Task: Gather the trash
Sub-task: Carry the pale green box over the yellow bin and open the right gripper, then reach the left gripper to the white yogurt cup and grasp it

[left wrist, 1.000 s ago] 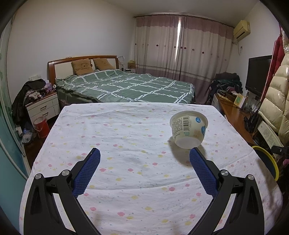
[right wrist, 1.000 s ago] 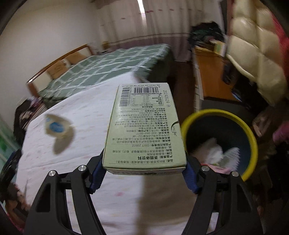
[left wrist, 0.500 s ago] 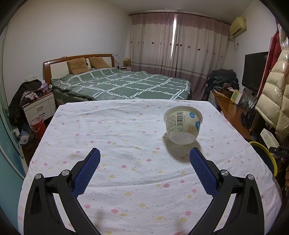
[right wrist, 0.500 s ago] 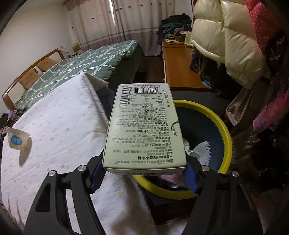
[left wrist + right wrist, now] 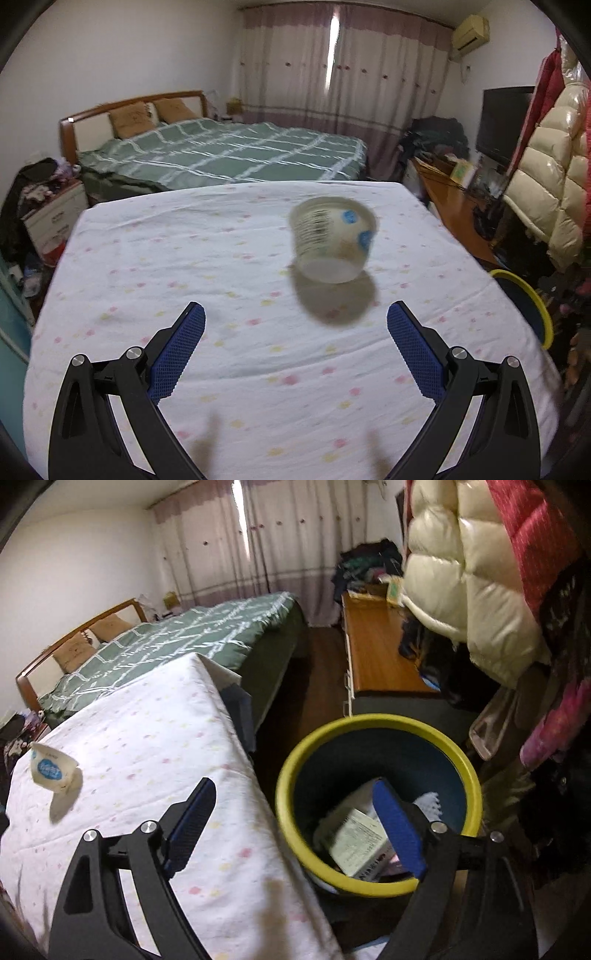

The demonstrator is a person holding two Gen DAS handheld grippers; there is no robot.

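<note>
A white plastic cup (image 5: 334, 240) with a barcode and blue marks lies tipped on the dotted white tablecloth (image 5: 207, 266), a little beyond my left gripper (image 5: 295, 314), which is open and empty. The same cup (image 5: 51, 768) shows at the far left of the right wrist view. My right gripper (image 5: 293, 794) hangs over the table's edge and the yellow-rimmed bin (image 5: 376, 734); its jaws are opening with nothing between them. The pale green carton (image 5: 360, 843) lies inside the bin among other white trash.
A green checked bed (image 5: 229, 151) stands beyond the table. A wooden desk (image 5: 376, 653) and hanging padded coats (image 5: 461, 576) crowd the right side by the bin. The bin's rim (image 5: 532, 299) peeks past the table's right edge. A nightstand (image 5: 51, 218) stands at the left.
My right gripper has let go of the green carton, which has dropped into the bin. The left gripper has drawn closer to the cup, which now sits more centred ahead of it.
</note>
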